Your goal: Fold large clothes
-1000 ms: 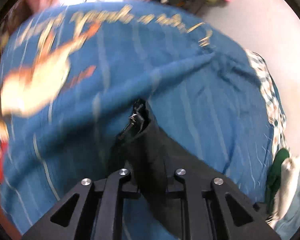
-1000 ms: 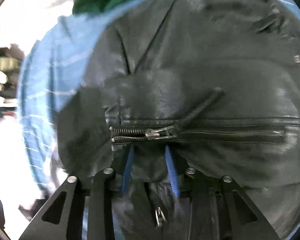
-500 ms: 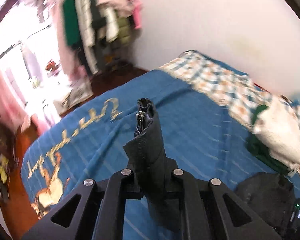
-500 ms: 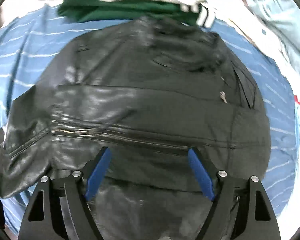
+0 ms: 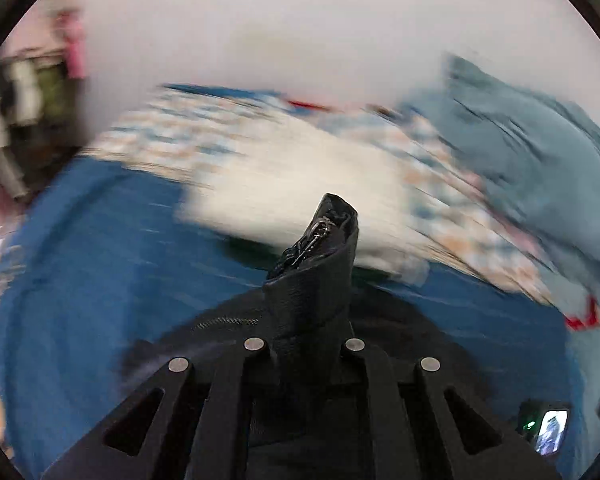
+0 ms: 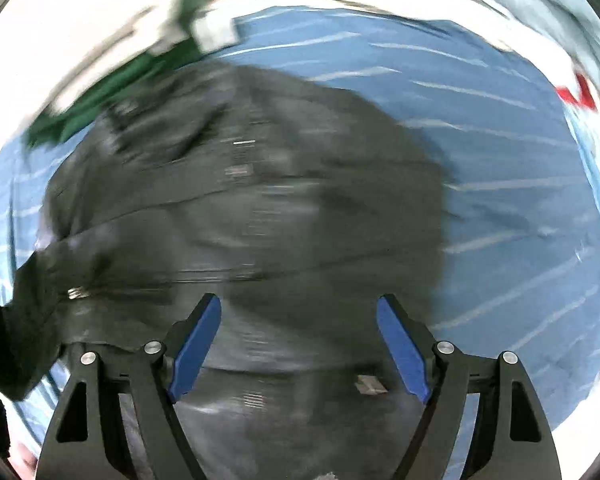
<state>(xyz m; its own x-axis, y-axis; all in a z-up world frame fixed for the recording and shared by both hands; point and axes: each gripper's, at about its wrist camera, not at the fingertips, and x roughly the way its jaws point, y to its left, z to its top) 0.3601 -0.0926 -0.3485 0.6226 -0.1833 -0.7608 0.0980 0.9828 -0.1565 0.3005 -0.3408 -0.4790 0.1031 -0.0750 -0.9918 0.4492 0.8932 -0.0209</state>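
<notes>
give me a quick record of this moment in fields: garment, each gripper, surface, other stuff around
garment: black leather jacket, spread on the bed, zipper visible
left gripper: shut on a zippered end of the jacket, which sticks up between its fingers
right gripper: open, blue pads wide apart, over the jacket, nothing between them
surface: blue bedspread with pale stripes
nearby: green and white clothing beyond the jacket; checked bedding and grey-blue cloth near the wall
image quality: both views motion-blurred
</notes>
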